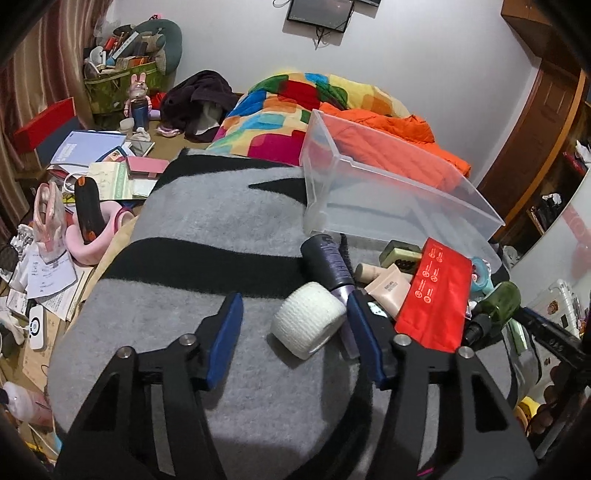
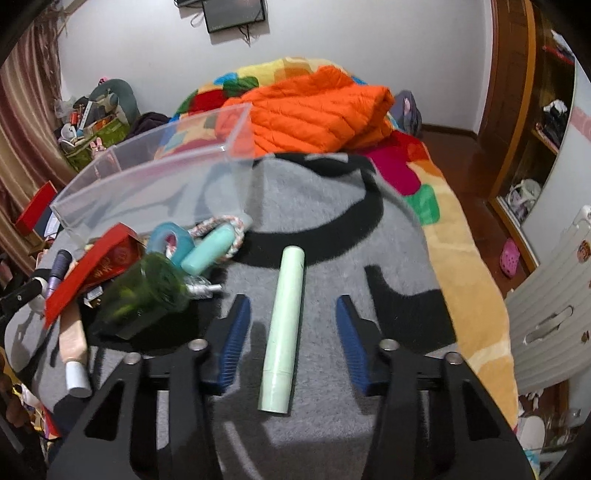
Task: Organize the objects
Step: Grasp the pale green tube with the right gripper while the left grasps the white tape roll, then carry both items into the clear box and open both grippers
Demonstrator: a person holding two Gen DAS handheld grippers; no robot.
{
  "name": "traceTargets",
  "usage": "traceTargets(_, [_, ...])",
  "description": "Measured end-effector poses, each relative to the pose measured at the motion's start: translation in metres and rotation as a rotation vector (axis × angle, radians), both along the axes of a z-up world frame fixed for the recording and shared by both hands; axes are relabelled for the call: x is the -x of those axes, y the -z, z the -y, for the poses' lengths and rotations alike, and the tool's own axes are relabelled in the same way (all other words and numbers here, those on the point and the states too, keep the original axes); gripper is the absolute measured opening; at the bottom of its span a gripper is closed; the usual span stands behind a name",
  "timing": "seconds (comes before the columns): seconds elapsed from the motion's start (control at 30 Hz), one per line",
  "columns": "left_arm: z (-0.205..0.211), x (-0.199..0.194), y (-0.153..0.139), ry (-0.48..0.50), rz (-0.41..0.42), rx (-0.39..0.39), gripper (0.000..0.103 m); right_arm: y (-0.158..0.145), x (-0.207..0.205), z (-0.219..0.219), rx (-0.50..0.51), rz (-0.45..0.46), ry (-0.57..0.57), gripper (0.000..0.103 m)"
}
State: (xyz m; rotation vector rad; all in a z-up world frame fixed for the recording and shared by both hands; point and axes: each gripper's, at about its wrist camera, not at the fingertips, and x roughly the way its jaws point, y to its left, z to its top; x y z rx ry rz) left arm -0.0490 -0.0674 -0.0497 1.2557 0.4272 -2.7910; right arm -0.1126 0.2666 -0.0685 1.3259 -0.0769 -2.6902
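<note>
The left tool [image 1: 295, 321] has its blue pads part open on either side of a white tape roll [image 1: 307, 319] that lies on its side on the grey-and-black blanket [image 1: 207, 229]. The right pad is just at the roll's edge and the left pad stands clear of it, so nothing is gripped. Against the right pad lies a dark bottle [image 1: 327, 263] with a purple neck. Beside that sits a heap: a beige tube [image 1: 388, 290], a red pouch [image 1: 434, 299], a green bottle [image 1: 496, 302] and an olive soap bar [image 1: 400, 254]. Past the heap a clear bin [image 1: 388, 184] rests on the blanket, nothing visible in it.

The right tool [image 2: 291, 325] is also part open, its pads well clear on both sides of a pale green tube [image 2: 284, 328] that lies lengthwise between them on the blanket [image 2: 369, 229]; it holds nothing. To its left lies the same heap: the green bottle [image 2: 144, 291], the red pouch [image 2: 92, 269], a teal bottle [image 2: 208, 249], a blue tape ring [image 2: 166, 236] and a braided rope [image 2: 221, 225]. The bin [image 2: 147, 184] stands just behind them.

Further back on the bed lie an orange jacket [image 2: 314, 107] and a patchwork quilt [image 1: 273, 110]. A screen [image 2: 234, 14] hangs on the far wall.
</note>
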Motion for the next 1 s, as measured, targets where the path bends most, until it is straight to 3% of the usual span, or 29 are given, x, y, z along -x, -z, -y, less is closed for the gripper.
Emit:
traceTargets(0.07, [-0.004, -0.001, -0.001, 0.013, -0.009, 0.001, 0.045, 0.006, 0.001, 0.0, 0.007, 0.016, -0.003, 0.025])
traceTargets(0.17, [-0.009, -0.003, -0.002, 0.023, -0.016, 0.015, 0.04, 0.007, 0.0, 0.0, -0.004, 0.008, -0.004, 0.015])
traceTargets(0.5, [-0.004, -0.011, -0.021, 0.002, -0.067, 0.028, 0.039, -0.008, -0.005, -0.004, 0.023, -0.03, -0.003, 0.014])
traceTargets(0.73, [-0.006, -0.007, -0.049, 0.017, -0.13, 0.083, 0.039, -0.045, 0.0, 0.0, 0.039, -0.113, -0.046, 0.014])
traceTargets(1.0, [-0.012, 0.025, -0.074, 0.08, -0.181, 0.102, 0.039, -0.082, 0.023, 0.023, 0.06, -0.19, -0.138, 0.014])
